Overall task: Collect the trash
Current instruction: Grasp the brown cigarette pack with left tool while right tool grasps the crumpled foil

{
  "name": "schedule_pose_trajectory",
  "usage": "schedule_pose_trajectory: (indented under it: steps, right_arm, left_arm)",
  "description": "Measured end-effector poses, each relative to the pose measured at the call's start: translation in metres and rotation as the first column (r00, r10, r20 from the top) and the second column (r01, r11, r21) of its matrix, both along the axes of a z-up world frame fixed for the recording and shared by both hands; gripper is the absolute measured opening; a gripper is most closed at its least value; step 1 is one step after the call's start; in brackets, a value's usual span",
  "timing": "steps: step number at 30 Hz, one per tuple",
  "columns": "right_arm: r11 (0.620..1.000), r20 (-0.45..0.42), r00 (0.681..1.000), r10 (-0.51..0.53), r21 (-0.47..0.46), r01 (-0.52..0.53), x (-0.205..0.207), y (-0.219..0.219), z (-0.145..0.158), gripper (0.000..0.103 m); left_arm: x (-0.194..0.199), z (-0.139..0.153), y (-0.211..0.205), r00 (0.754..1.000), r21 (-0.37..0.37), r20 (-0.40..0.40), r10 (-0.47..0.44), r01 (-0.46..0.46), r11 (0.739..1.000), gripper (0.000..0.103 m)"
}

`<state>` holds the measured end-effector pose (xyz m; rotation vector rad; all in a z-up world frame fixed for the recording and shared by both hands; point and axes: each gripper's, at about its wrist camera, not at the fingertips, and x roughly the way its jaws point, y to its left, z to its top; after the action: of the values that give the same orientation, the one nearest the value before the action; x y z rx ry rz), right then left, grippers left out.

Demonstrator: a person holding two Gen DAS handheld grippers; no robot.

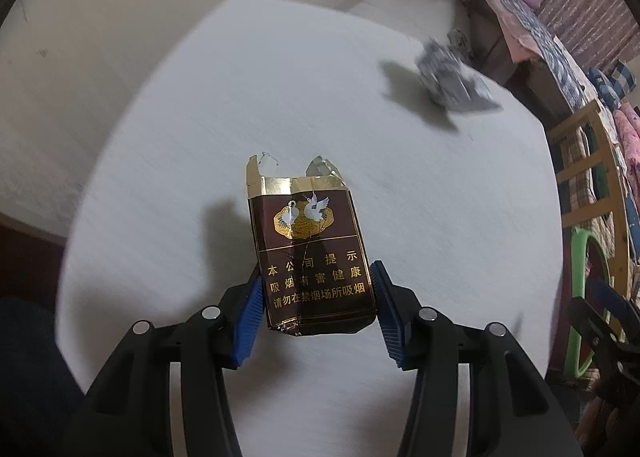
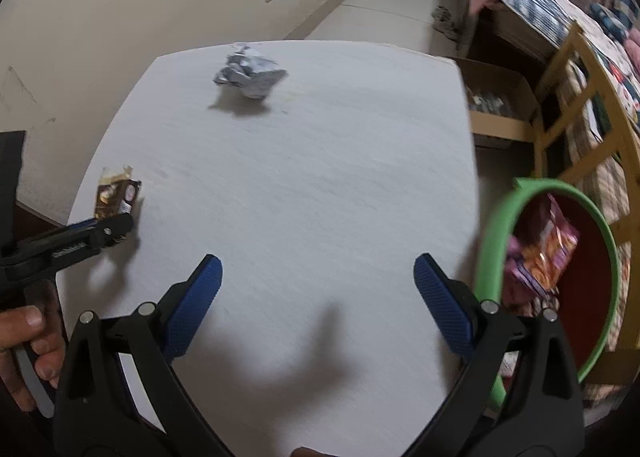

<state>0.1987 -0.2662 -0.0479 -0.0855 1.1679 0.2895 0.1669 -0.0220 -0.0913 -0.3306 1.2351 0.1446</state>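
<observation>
A torn, dark brown and gold cardboard cigarette pack point(image 1: 312, 253) is the reference point here. It stands upright over a round white tabletop point(image 1: 280, 97), its ripped top edge pointing away from the camera. The left hand-held gripper point(image 1: 316, 309) clasps the pack's lower half, one blue ribbed pad point(image 1: 250, 321) pressed to each side. No earlier view is given, so only the grip itself can be told. From the right wrist view, the same pack point(image 2: 116, 193) appears at the tabletop's left edge, with the left hand-held gripper point(image 2: 100, 231) reaching in from the left and a person's hand point(image 2: 28, 341) behind it.

Far beyond the pack, to its right, a crumpled grey and white wad of paper point(image 1: 452, 77) lies on the tabletop; it is blurred, so its material is only likely paper.

The right hand-held gripper point(image 2: 318, 297) hovers over bare tabletop to the right of the pack, jaws spread wide, nothing between them.

Further right of the pack, past the tabletop's edge, stands a green-rimmed red plastic bin point(image 2: 600, 241) holding a purple and orange snack wrapper point(image 2: 540, 253).
</observation>
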Motion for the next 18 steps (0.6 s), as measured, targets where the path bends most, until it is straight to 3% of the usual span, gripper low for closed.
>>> schedule_pose_trajectory:
  steps: [10, 18]
  right_arm:
    - [0.997, 0.041, 0.996, 0.077, -0.027, -0.076, 0.068, 0.075, 0.006, 0.095]
    - [0.994, 0.047, 0.995, 0.09, -0.068, -0.087, 0.126, 0.119, -0.011, 0.095]
  left_arm:
    - [0.026, 0.037, 0.068, 0.993, 0.107, 0.105, -0.046, 0.035, 0.994, 0.048]
    - [0.046, 0.033, 0.1, 0.992, 0.12, 0.117, -0.051, 0.037, 0.992, 0.048]
